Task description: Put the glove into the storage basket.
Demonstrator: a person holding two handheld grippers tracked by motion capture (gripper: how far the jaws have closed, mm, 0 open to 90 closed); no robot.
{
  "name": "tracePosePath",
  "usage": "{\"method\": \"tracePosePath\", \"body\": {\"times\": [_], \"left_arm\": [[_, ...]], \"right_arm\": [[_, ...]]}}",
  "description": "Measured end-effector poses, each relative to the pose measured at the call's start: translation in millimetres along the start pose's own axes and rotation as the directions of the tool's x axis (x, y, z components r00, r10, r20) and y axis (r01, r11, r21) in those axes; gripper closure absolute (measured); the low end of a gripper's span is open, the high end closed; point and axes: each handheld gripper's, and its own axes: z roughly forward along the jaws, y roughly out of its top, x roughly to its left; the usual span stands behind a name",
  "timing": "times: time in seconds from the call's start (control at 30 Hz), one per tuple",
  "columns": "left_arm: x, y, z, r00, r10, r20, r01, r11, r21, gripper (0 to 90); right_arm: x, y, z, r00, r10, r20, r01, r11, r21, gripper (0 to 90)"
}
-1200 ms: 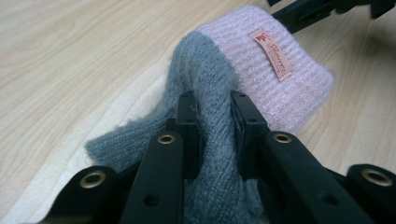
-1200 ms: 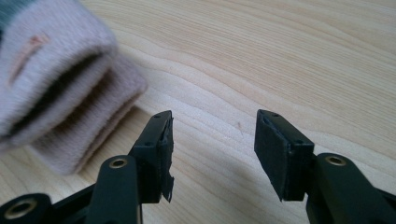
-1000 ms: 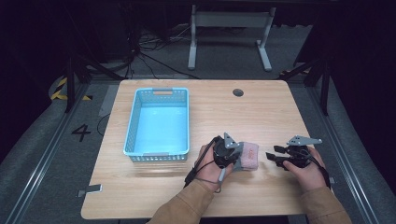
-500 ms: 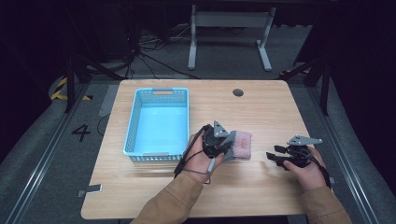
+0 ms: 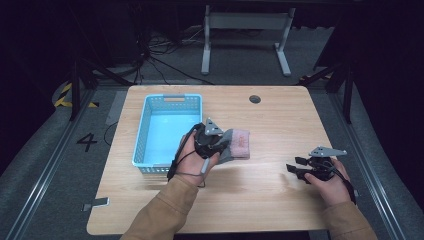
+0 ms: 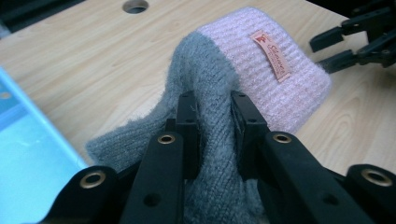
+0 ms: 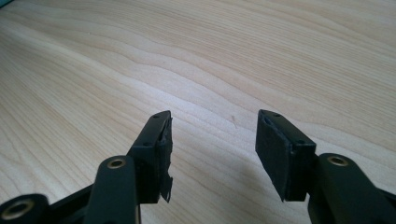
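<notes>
- Since the earlier frame, the left gripper (image 6: pixel 212 135) has been carried leftward toward the blue basket (image 5: pixel 141 140), the knitted glove (image 6: pixel 261 70) with it.
- A fold of the glove's grey fuzzy wool is clamped between its jaws; the ribbed pink cuff hangs beside the basket's lattice wall.
- A transfer appears underway; next, a lift over the rim is called for.
- The right gripper (image 7: pixel 212 149) is held apart, empty, above the wood-grain table (image 7: pixel 233 56).

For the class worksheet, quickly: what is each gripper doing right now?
Left gripper: shut on the grey and pink knitted sock.
Right gripper: open, holding nothing, above the wooden table.
</notes>
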Motion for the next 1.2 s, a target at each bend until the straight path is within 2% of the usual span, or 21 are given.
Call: {"method": "tracePosePath", "body": {"times": [0.07, 0.27, 0.37, 0.47, 0.53, 0.7, 0.8, 1.2], "left_arm": [[6.5, -0.9, -3.7, 0.9998, -0.018, 0.001, 0.018, 0.9998, -0.006, 76.1], [24.2, -3.1, -16.1, 0.9991, -0.038, -0.021, 0.037, 0.9993, -0.01, 76.1], [33.4, -5.4, -22.3, 0.9987, -0.036, -0.036, 0.036, 0.9993, -0.007, 76.1], [42.8, -8.7, -28.2, 0.9985, -0.047, -0.028, 0.047, 0.9988, -0.011, 76.1], [48.9, -10.9, -32.2, 0.9981, -0.047, -0.039, 0.047, 0.9989, -0.004, 76.1], [63.3, -16.9, -41.0, 0.9954, -0.059, -0.076, 0.058, 0.9981, -0.02, 76.1], [72.2, -18.8, -45.2, 0.9938, -0.075, -0.082, 0.073, 0.997, -0.027, 76.1], [104.4, -20.4, -52.6, 0.9863, -0.092, -0.137, 0.091, 0.9958, -0.012, 76.1]], "right_arm": [[-0.6, -0.9, -1.0, 1.0, 0.0, 0.004, 0.0, 1.0, 0.002, 47.0], [-0.6, -2.7, -2.5, 0.9999, 0.007, 0.008, -0.007, 1.0, 0.003, 46.5], [-0.9, -3.7, -2.5, 0.9999, 0.008, 0.009, -0.008, 1.0, 0.003, 46.4], [-1.1, -4.4, -2.3, 0.9999, 0.01, 0.009, -0.01, 0.9999, 0.005, 46.4], [-1.1, -4.5, -2.1, 0.9999, 0.011, 0.01, -0.011, 0.9999, 0.007, 46.4], [0.0, -4.4, -0.2, 0.9999, 0.014, 0.005, -0.014, 0.9999, 0.008, 46.2], [0.7, -4.4, 1.3, 0.9999, 0.012, 0.001, -0.012, 0.9999, 0.011, 46.1], [2.4, -7.2, 4.9, 0.9999, 0.011, -0.002, -0.011, 0.9997, 0.02, 45.7]]}}
